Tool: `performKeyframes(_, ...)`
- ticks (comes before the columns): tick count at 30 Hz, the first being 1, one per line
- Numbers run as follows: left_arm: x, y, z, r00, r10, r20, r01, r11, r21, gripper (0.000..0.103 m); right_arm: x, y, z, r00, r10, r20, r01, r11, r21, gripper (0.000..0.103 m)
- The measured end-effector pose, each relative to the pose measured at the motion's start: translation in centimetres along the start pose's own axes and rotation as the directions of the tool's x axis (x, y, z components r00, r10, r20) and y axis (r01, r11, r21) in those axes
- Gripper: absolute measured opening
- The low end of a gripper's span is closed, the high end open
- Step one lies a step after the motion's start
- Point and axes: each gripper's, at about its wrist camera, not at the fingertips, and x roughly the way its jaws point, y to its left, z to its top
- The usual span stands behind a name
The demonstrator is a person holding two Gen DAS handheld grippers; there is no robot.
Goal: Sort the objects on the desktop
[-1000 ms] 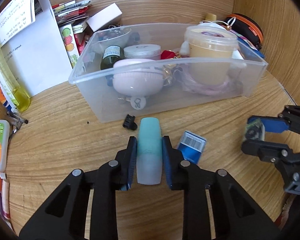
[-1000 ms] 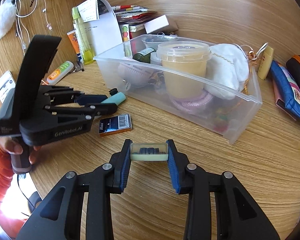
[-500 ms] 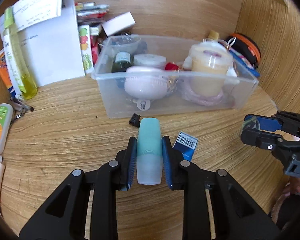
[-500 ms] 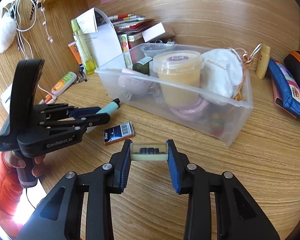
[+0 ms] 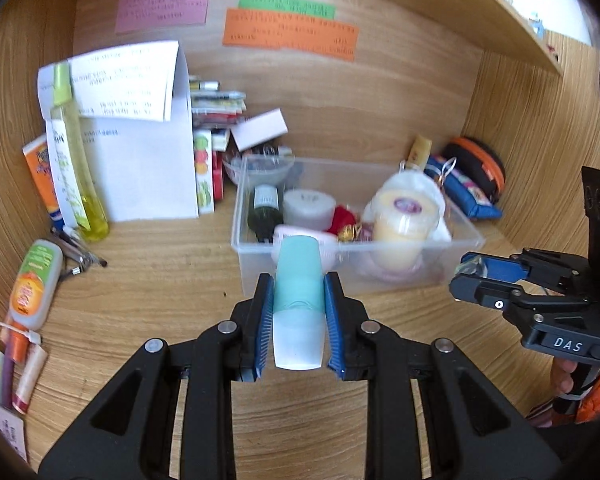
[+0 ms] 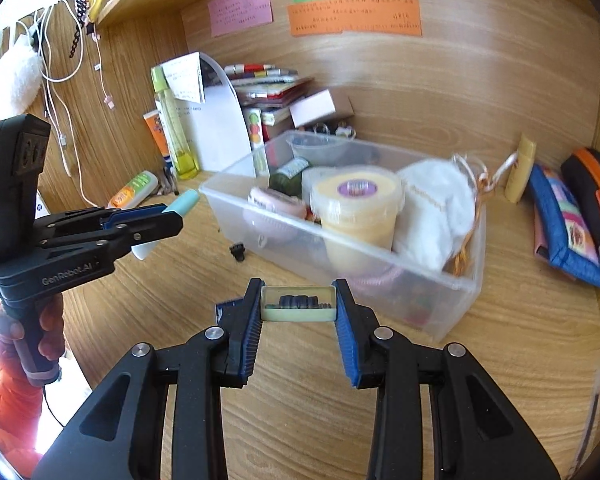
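Left wrist view: the left gripper (image 5: 299, 312) pinches a teal-and-frosted plastic tube (image 5: 299, 300), held above the wooden desk (image 5: 160, 280) just short of the clear plastic storage bin (image 5: 464, 242). The right gripper (image 6: 298, 304) clamps a small pale-green clear-lidded case (image 6: 298, 304), also airborne before the bin. Both loads seem mid-carry; next, each needs lifting over the near wall and releasing among the yellow lidded tub (image 6: 358, 208) and other items.
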Motion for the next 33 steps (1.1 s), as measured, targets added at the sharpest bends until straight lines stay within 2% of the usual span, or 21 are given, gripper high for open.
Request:
performKeyframes(15, -0.2, 0.0, 3.1, 0.998, -0.021, 0.057, 0.020, 1.000, 0.015, 0.024, 0.9, 2.0, 3.7, 0.998, 0.030, 0.061, -0.027, 0.998, -0.050, 0.031)
performKeyframes(25, 1.7, 0.7, 4.7, 0.998, -0.027, 0.048, 0.027, 1.000, 0.006, 0.024, 2.8, 2.3, 6.5, 0.997, 0.028, 0.065, -0.024, 0.998, -0.066, 0.029)
performKeyframes(33, 2.8, 1.0, 4.2, 0.999, -0.036, 0.019, 0.036, 0.999, 0.003, 0.024, 3.1, 2.3, 5.4, 0.998, 0.042, 0.041, -0.038, 0.996, -0.078, 0.029)
